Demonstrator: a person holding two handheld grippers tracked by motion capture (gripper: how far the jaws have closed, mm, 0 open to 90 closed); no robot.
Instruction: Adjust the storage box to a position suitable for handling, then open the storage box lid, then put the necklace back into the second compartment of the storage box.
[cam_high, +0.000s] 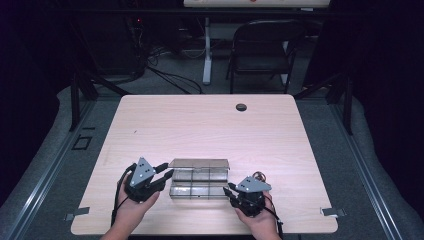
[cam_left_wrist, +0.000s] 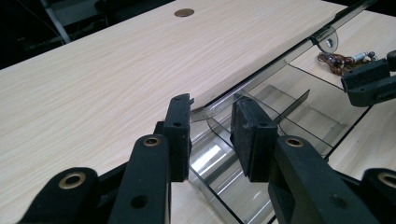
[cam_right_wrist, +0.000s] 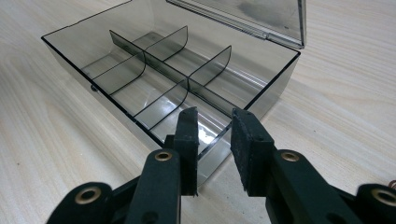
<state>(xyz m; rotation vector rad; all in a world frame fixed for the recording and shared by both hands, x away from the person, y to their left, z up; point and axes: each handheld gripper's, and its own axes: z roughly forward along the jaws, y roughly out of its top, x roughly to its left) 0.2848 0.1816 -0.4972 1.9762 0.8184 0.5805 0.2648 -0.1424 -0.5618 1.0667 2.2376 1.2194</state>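
Note:
A smoky clear plastic box (cam_high: 199, 183) with several inner dividers lies near the table's front edge, its lid (cam_high: 199, 163) hinged open at the back. My left gripper (cam_high: 168, 174) is at the box's left end. In the left gripper view the raised lid's corner (cam_left_wrist: 211, 112) lies between the open jaws, with a gap to each pad. My right gripper (cam_high: 228, 190) is at the box's right end. In the right gripper view its jaws straddle the near corner wall of the box (cam_right_wrist: 212, 142), and I see no pad pressing on it. The right gripper (cam_left_wrist: 369, 81) also appears in the left gripper view.
A small bundle of coloured wires (cam_high: 258, 175) lies on the table just behind the right gripper. A round cable hole (cam_high: 241, 107) sits at the table's far edge. A black chair (cam_high: 262, 45) stands on the floor beyond the wooden table (cam_high: 200, 130).

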